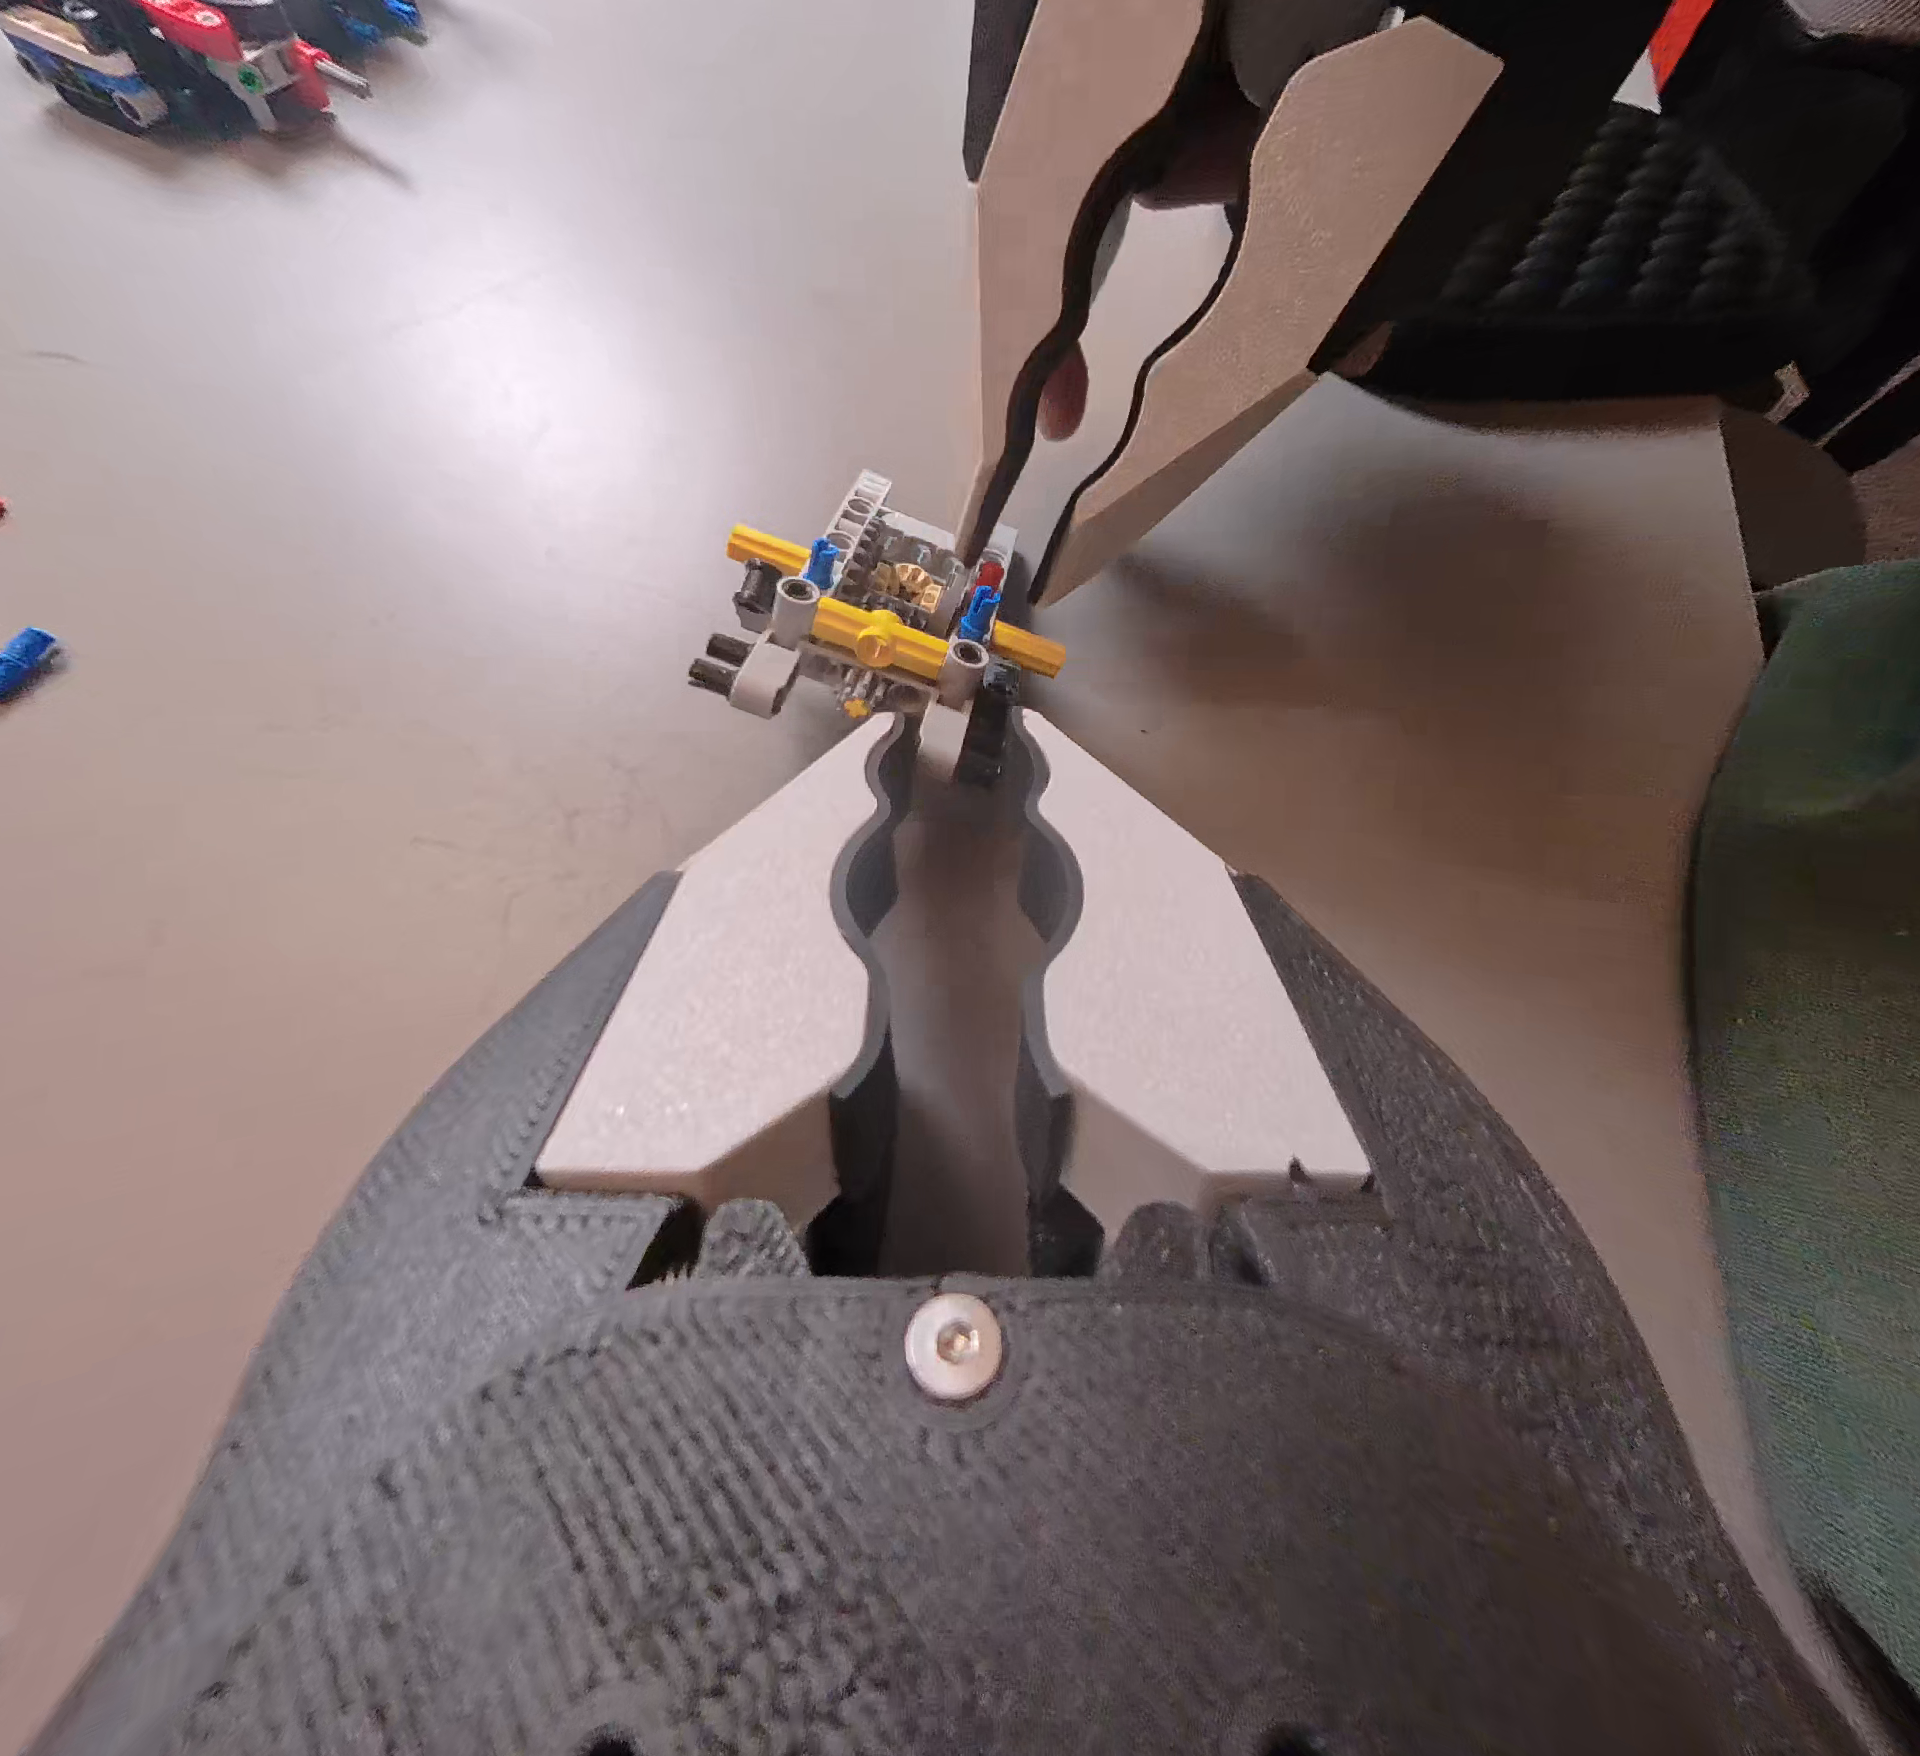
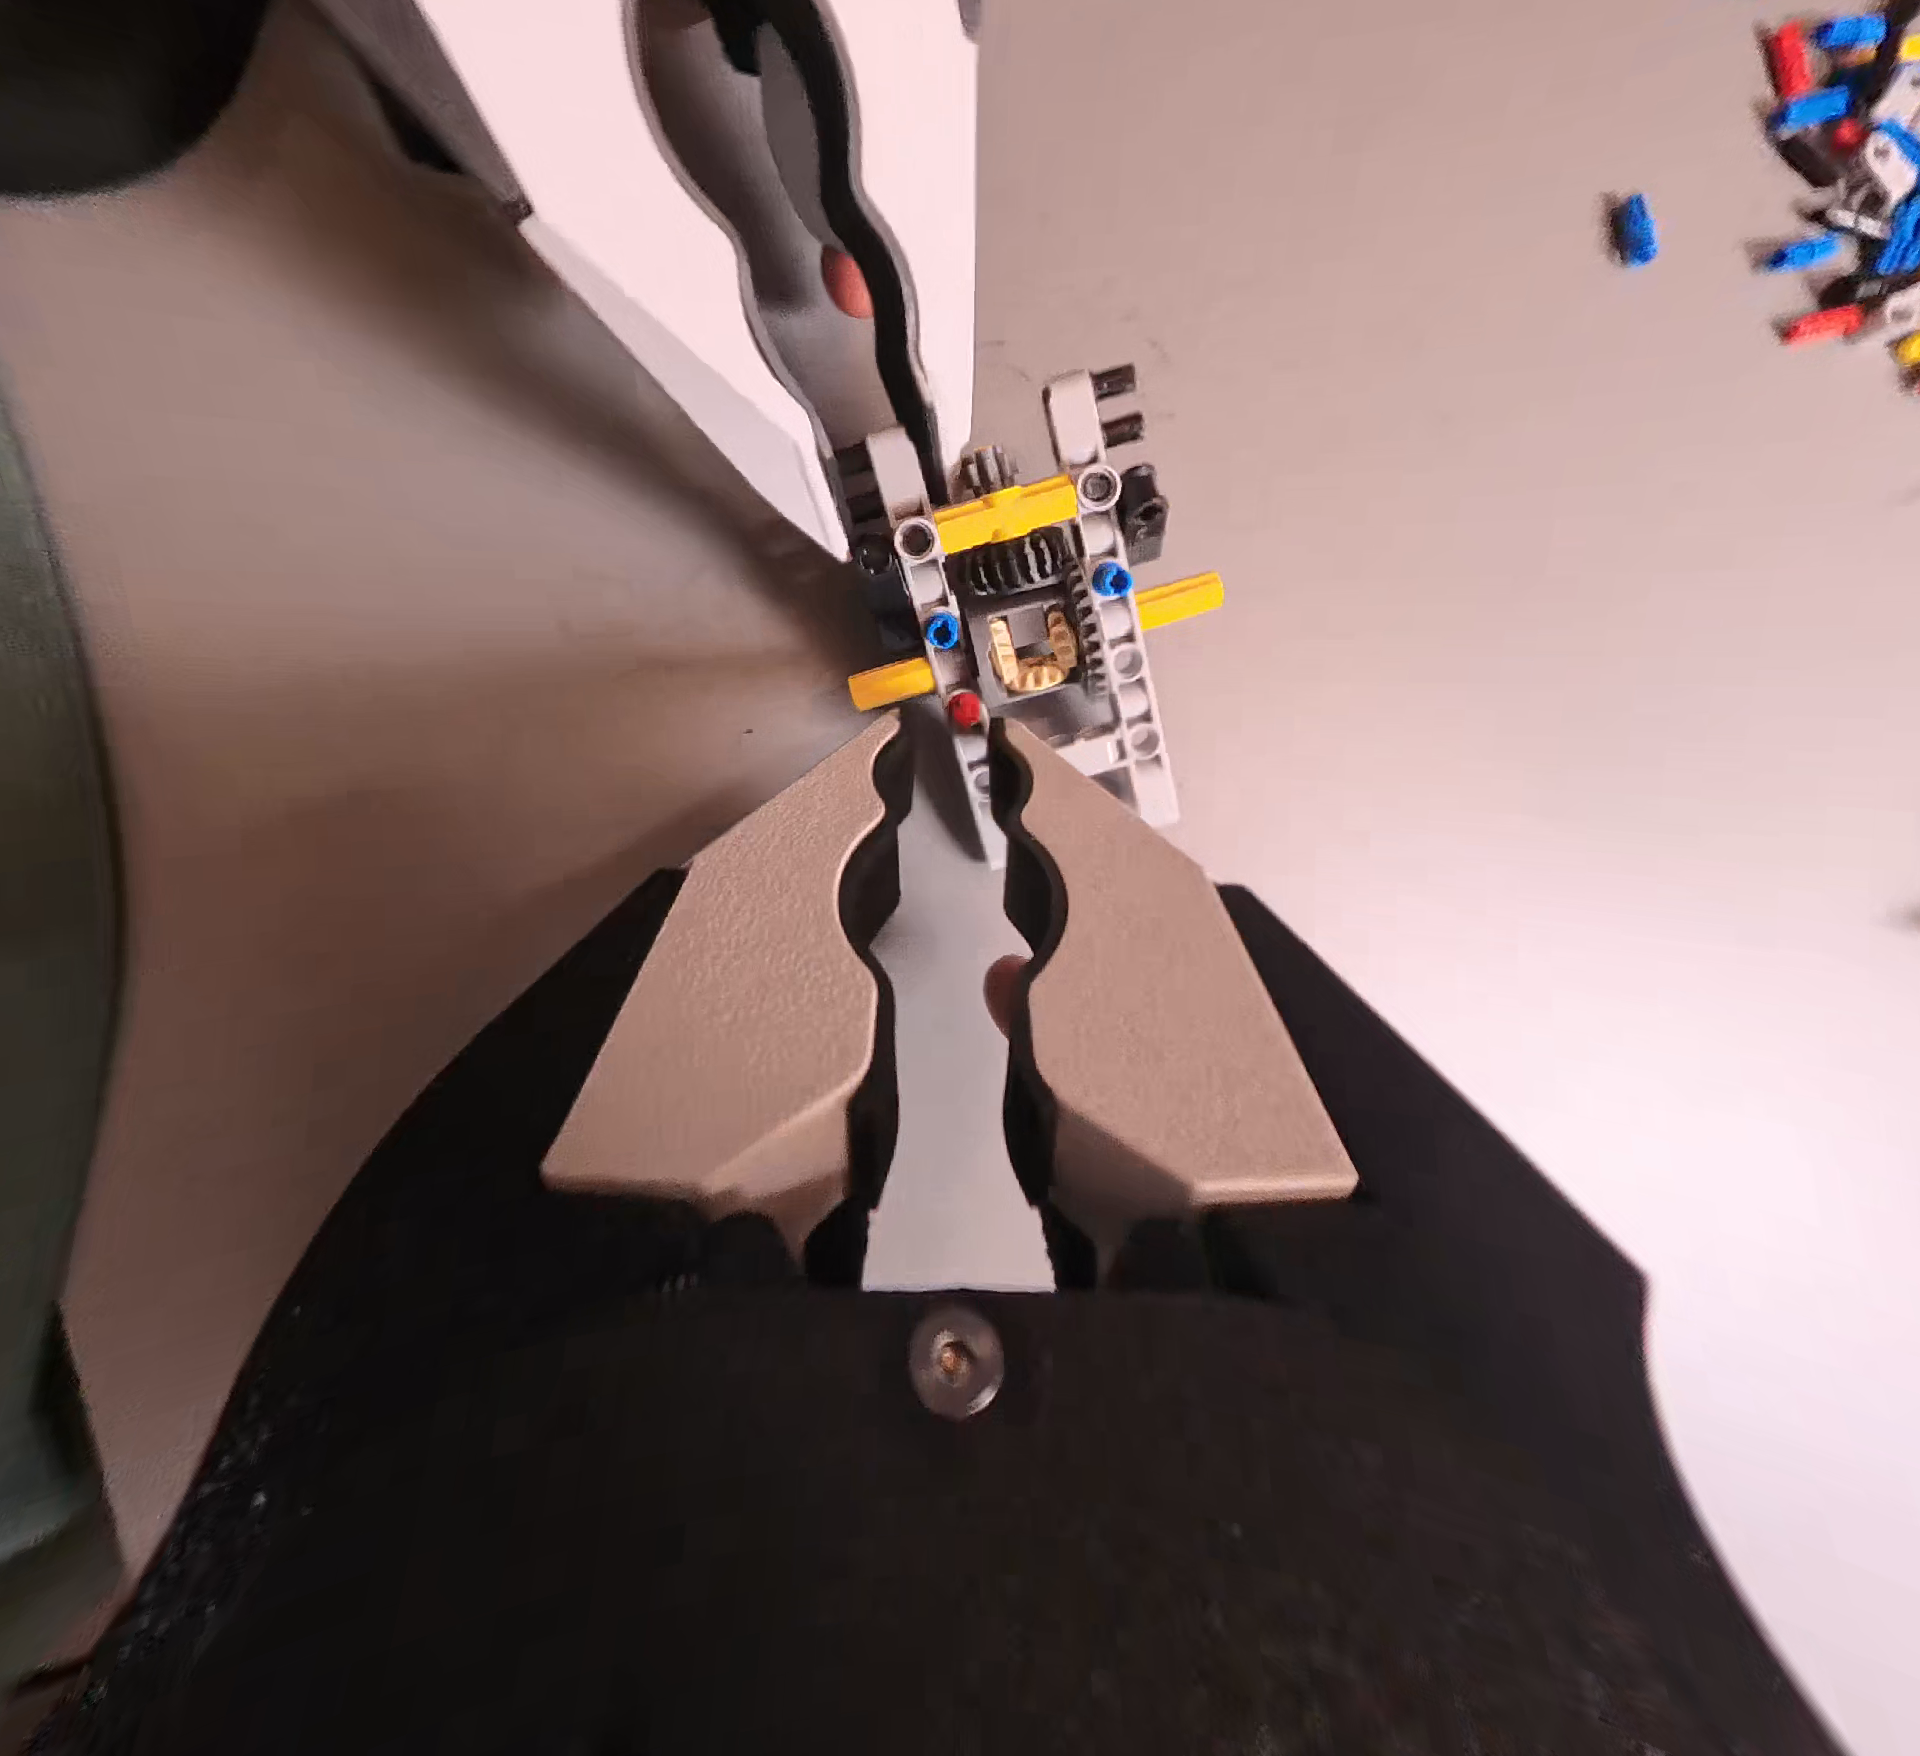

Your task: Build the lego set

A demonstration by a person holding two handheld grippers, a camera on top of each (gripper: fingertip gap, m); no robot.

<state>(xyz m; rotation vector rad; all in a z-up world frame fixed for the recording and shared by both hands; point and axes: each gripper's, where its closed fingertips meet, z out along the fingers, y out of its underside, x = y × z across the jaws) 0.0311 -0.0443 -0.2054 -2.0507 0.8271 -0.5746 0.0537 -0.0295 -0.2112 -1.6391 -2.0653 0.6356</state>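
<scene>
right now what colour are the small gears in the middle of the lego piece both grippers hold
Tan gears in the lego assembly, clearest in the right wrist view.

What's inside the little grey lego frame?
Inside the grey lego frame sit tan gears and a black gear, between yellow axles. Whatever lies beneath the gears is hidden.

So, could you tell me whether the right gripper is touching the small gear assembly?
Touching. In the right wrist view, the right gripper has its fingertips closed on a grey beam of the gear assembly.
</scene>
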